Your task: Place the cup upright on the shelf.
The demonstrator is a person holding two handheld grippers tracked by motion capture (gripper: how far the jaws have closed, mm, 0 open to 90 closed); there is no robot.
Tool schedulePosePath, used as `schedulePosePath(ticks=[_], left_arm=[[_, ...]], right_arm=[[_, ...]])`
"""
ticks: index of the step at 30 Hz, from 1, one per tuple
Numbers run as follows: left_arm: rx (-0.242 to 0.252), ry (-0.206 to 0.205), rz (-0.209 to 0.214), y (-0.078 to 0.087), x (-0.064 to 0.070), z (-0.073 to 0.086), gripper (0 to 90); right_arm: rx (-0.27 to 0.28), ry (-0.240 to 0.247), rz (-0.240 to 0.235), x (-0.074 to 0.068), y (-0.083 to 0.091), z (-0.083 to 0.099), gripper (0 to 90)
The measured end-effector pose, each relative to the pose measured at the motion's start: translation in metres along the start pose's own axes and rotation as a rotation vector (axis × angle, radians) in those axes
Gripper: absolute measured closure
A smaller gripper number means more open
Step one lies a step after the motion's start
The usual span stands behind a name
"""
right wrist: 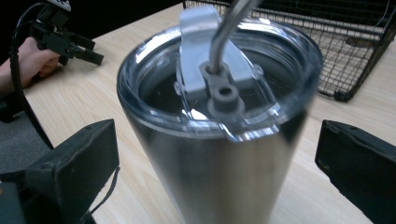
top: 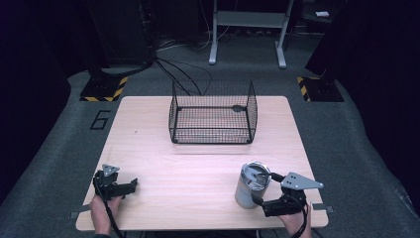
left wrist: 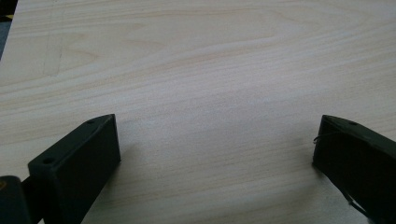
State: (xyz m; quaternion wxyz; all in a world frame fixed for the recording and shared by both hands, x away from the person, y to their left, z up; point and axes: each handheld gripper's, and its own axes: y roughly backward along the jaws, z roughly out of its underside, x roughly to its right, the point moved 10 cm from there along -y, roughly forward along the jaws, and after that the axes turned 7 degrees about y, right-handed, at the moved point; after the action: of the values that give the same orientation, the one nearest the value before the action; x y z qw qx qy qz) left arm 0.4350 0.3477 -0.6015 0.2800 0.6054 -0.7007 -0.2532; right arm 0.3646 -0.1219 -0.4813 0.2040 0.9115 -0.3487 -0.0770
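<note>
A stainless steel tumbler with a clear lid and a metal straw stands upright at the table's front right. My right gripper is open, with one jaw on each side of the tumbler and a gap between each jaw and the steel wall. My left gripper rests low at the front left, held by a hand. In the left gripper view, the left gripper is open over bare wood with nothing between its jaws. The right gripper view shows the left gripper far off.
An empty black wire basket stands at the far middle of the light wooden table, and its corner shows behind the tumbler. Dark floor, cables and stand legs lie beyond the table's far edge.
</note>
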Motion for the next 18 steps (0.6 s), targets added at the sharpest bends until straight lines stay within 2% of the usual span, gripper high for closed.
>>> schedulePosePath(ticks=[4, 5, 8, 9, 12, 18], left_arm=[[0.000, 0.000, 0.000, 0.000, 0.000, 0.000, 0.4], [0.001, 0.001, 0.000, 0.000, 0.000, 0.000, 0.4], [0.001, -0.001, -0.001, 0.000, 0.000, 0.000, 0.4], [0.000, 0.000, 0.000, 0.000, 0.000, 0.000, 0.5], [0.001, -0.001, 0.000, 0.000, 0.000, 0.000, 0.4], [0.007, -0.006, -0.002, 0.000, 0.000, -0.001, 0.4]], right_arm=[[0.017, 0.009, -0.001, -0.003, -0.005, -0.003, 0.0], [0.032, 0.020, 0.011, -0.003, -0.009, -0.006, 0.0], [0.048, 0.012, 0.015, -0.003, -0.011, -0.007, 0.0], [0.064, 0.014, 0.030, -0.001, -0.012, -0.009, 0.0], [0.069, 0.019, 0.041, 0.001, -0.014, -0.010, 0.0], [0.071, 0.027, 0.028, 0.000, -0.021, -0.011, 0.0]])
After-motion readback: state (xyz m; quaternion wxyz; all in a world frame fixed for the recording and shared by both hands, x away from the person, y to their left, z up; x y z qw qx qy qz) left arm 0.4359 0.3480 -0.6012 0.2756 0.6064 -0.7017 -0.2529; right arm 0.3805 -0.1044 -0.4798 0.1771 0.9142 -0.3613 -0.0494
